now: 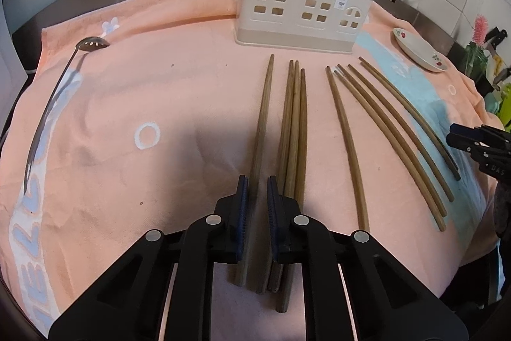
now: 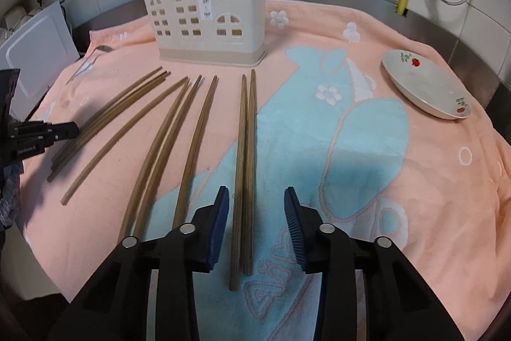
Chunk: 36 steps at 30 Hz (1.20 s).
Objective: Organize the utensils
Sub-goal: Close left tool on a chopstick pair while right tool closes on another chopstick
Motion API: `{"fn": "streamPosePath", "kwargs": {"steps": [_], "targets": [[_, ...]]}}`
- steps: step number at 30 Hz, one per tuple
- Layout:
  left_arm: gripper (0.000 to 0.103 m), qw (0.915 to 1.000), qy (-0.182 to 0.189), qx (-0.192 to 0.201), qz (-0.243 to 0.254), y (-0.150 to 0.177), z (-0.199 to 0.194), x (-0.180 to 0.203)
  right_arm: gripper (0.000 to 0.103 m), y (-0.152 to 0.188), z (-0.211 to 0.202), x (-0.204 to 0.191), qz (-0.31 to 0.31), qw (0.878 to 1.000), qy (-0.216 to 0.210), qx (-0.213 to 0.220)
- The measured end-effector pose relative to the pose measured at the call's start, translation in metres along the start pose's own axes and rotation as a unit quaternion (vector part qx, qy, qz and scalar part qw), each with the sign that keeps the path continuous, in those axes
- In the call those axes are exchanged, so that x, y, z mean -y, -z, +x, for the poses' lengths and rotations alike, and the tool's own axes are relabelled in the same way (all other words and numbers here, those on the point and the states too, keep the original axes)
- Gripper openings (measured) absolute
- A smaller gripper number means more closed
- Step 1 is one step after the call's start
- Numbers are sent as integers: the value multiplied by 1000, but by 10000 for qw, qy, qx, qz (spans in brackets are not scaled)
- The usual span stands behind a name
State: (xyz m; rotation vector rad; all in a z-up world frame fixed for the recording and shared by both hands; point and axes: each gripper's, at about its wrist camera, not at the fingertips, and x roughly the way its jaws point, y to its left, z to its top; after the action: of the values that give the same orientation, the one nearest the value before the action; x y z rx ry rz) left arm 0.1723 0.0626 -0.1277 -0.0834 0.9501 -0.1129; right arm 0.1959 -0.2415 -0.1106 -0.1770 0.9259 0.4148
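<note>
2 chopsticks (image 2: 244, 168) lie between the part-open right hand-held gripper (image 2: 257, 197); the left hand-held gripper (image 1: 257, 190) pinches 1 chopstick (image 1: 263, 114).

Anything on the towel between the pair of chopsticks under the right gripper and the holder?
Nothing visible. The pair of chopsticks lies between the right gripper's open jaws, tips toward the holder. Only bare towel lies between the tips and the holder's base. The other chopsticks lie off to the left, the plate to the right.
</note>
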Motion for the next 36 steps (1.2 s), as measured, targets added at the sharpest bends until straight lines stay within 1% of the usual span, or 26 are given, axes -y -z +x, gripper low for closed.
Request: {"fn": "streamPosePath", "kwargs": {"steps": [5, 8, 14, 20, 24, 29, 32, 34, 36], "targets": [[12, 10000, 14, -47, -14, 1, 3, -3, 26, -2, 9, -1, -42, 9999, 10, -98], [12, 10000, 34, -47, 4, 2, 3, -3, 21, -3, 14, 0, -47, 9998, -15, -169], [12, 10000, 33, -32, 28, 2, 2, -1, 15, -7, 18, -2, -171, 9996, 82, -202], [12, 10000, 53, -28, 72, 4, 0, 1, 15, -7, 18, -4, -307, 9992, 91, -244], [12, 9999, 64, -26, 84, 4, 0, 1, 10, -6, 18, -11, -545, 9979, 196, -272], [12, 10000, 47, -49, 67, 5, 0, -1, 10, -7, 20, -8, -530, 9980, 157, -316], [12, 9999, 66, -57, 78, 6, 0, 0, 10, -6, 24, -14, -685, 9967, 221, -383], [12, 9999, 63, -48, 86, 6, -1, 0, 10, -5, 25, -16, -779, 9960, 287, -342], [12, 9999, 85, -51, 93, 7, -1, 1, 11, -4, 26, -13, -700, 9967, 232, -336]]}}
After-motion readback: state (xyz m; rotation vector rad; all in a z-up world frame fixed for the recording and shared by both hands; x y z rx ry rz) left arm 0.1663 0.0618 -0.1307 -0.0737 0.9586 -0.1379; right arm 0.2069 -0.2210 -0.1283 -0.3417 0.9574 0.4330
